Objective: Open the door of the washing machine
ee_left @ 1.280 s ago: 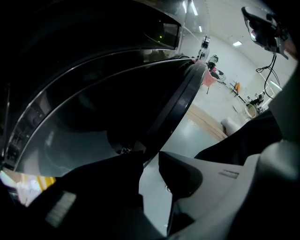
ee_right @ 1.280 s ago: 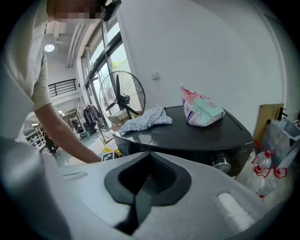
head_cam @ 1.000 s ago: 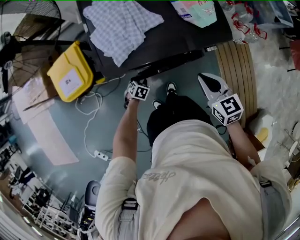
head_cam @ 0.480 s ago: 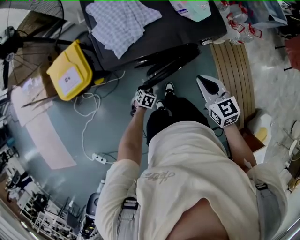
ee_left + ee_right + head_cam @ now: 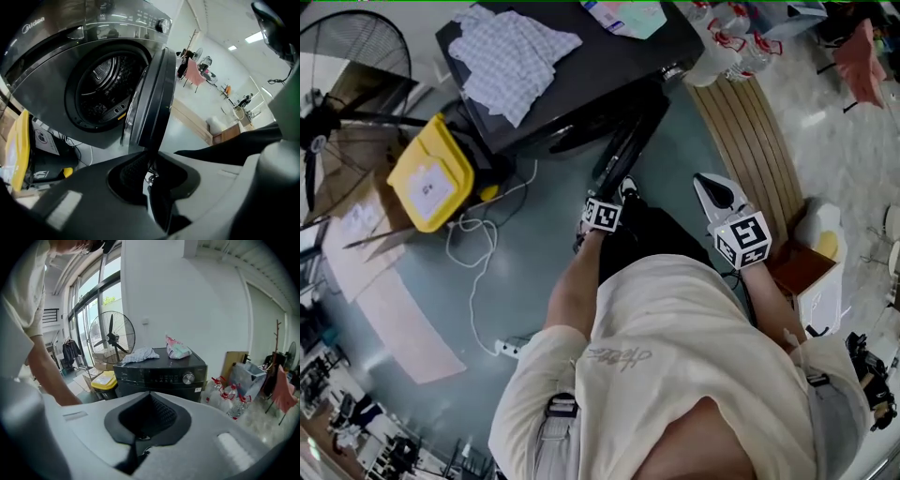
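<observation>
The washing machine (image 5: 581, 84), a dark grey front loader with a glossy metal shell, stood at the far side of the scene. Its round door (image 5: 152, 93), a thick black ring with a bulging glass centre, hung swung out toward the person, edge-on in the left gripper view. This left the perforated steel drum (image 5: 105, 89) open to sight. The left gripper (image 5: 150, 161) pointed steeply down at the door's near rim. Its jaws had just been closing and stood narrow, with the rim running down between their ribbed black pads. The right gripper (image 5: 717, 187), off to the right of the door, had its smooth white pointed jaws together with nothing between them. Its view looked across at the machine's front panel and the shiny round knob (image 5: 188, 378).

A crumpled checked cloth (image 5: 511, 56) and a soft teal and pink pack (image 5: 623, 14) lay on the machine's flat top. Left of the machine sat a boxy yellow plastic bin (image 5: 431, 183), with a wire-caged fan (image 5: 347, 56) farther left. A thin white cable (image 5: 473, 272) looped over the smooth grey-green floor (image 5: 516, 309). A ribbed wooden board (image 5: 750, 141) lay on the right, and clear bottles (image 5: 727, 42) with red caps stood beyond it.
</observation>
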Available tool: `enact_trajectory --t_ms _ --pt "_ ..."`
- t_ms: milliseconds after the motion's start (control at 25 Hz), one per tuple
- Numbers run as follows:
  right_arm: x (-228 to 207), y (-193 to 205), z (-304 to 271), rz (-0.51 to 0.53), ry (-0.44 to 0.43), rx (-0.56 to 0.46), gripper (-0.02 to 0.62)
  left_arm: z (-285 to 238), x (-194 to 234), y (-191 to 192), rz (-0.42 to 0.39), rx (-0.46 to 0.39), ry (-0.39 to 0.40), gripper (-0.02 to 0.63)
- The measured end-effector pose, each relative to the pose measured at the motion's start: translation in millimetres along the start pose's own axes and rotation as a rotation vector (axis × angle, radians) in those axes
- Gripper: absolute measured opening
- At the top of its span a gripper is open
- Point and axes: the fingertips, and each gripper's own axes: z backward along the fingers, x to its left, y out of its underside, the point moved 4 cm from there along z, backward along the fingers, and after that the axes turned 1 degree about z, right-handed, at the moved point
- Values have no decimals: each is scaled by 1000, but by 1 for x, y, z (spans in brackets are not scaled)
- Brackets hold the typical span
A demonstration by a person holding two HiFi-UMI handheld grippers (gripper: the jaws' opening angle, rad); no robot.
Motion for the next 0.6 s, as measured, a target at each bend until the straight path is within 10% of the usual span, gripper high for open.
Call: enact_trajectory --t_ms 600 --pt "6 78 122 -179 314 -17 2 -15 -61 5 -42 8 -7 72"
